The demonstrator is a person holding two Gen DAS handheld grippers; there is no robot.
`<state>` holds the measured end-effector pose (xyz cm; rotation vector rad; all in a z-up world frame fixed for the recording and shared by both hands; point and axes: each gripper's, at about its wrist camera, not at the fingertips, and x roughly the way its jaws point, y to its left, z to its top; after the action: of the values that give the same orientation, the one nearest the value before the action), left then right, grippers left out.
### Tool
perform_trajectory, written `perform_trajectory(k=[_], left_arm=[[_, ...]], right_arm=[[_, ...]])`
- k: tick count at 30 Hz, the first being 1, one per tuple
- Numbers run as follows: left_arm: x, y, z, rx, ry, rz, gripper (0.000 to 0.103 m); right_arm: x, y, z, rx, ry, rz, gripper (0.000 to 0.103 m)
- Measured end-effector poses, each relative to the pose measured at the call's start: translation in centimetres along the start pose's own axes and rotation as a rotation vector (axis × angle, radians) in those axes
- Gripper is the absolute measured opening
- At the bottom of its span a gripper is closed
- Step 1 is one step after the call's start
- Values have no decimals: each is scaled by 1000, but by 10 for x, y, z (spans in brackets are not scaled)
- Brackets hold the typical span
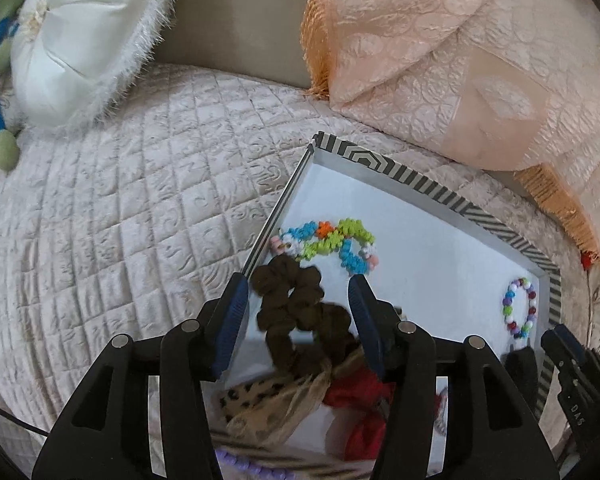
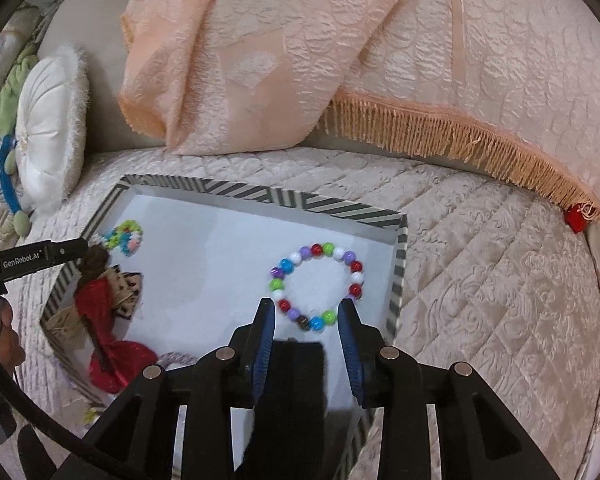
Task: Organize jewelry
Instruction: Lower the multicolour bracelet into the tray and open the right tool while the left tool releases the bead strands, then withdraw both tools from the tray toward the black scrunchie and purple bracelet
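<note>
A: Where is the jewelry lying?

B: Everything is sitting in the tray (image 2: 340, 211), which is resting on the quilted bed (image 1: 120, 208). The bead bracelet (image 2: 318, 284) is lying flat near the tray's right wall. A flower bracelet (image 1: 328, 242) is lying by the tray's left wall, with a brown scrunchie (image 1: 300, 308) just in front of it. Nearer the tray's front edge, a red bow (image 2: 108, 344) and a leopard bow (image 1: 248, 398) are overlapping.

A: And the grippers?

B: The left gripper (image 1: 298, 284) is hanging wide open over the tray, its fingers straddling the scrunchie without closing on it. The right gripper (image 2: 310, 306) is likewise standing open, fingertips flanking the bead bracelet's near arc, gripping nothing.

A: Surroundings?

B: A peach fringed pillow (image 2: 340, 60) is leaning beyond the tray; a white cushion (image 1: 84, 32) is lying to the tray's far left.
</note>
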<state>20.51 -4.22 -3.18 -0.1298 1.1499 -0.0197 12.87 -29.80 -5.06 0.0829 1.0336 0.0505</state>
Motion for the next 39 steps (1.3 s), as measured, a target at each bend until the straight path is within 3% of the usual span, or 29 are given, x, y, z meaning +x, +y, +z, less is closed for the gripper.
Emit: perform_trajectory(k=[24,39], left_arm=[[-87,15,-74,97,-118,25,52],[-105,49,-104,54,-46,-72,52]], right_arm=[[-70,49,-48,-62,0,52,37],[-91,62,-92,-138,59,68,38]])
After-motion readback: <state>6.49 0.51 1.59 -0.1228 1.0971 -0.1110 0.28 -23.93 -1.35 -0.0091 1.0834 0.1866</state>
